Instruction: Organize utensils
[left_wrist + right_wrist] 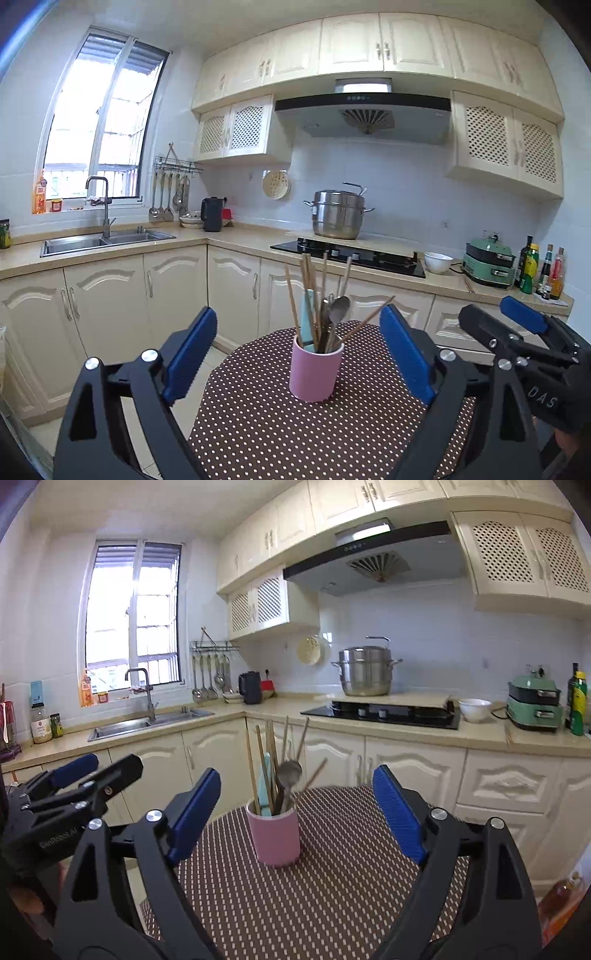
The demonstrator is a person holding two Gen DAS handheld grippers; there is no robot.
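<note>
A round table covered with a brown cloth dotted in white (295, 435) is lying below and ahead of both tongs, its bare patterned surface filling the space between their arms.

The left gripper (297, 349), black-framed with blue ridged pads (190, 354), is hanging above the near part of the table with its two fingers spread wide and gripping nothing. The right gripper (293, 808), of the same black and blue build, is hovering beside it, its fingers likewise standing far apart with nothing between them. Each gripper is showing at the edge of the other's view, the two sitting side by side and apart.

A pink cylindrical ceramic holder (316, 371) is standing upright on the cloth, ahead of the tongs and framed in the gap between each pair of open fingers, touching none of them. It is holding a bundle of utensils that are rising well above its rim. Several long wooden chopsticks (308, 291) are leaning at varied angles, one tilting far toward the right finger. A pale blue flat-handled utensil (306, 319) is standing among them. Grey metal spoons (338, 312) are sitting bowl-up, just above the rim.
</note>
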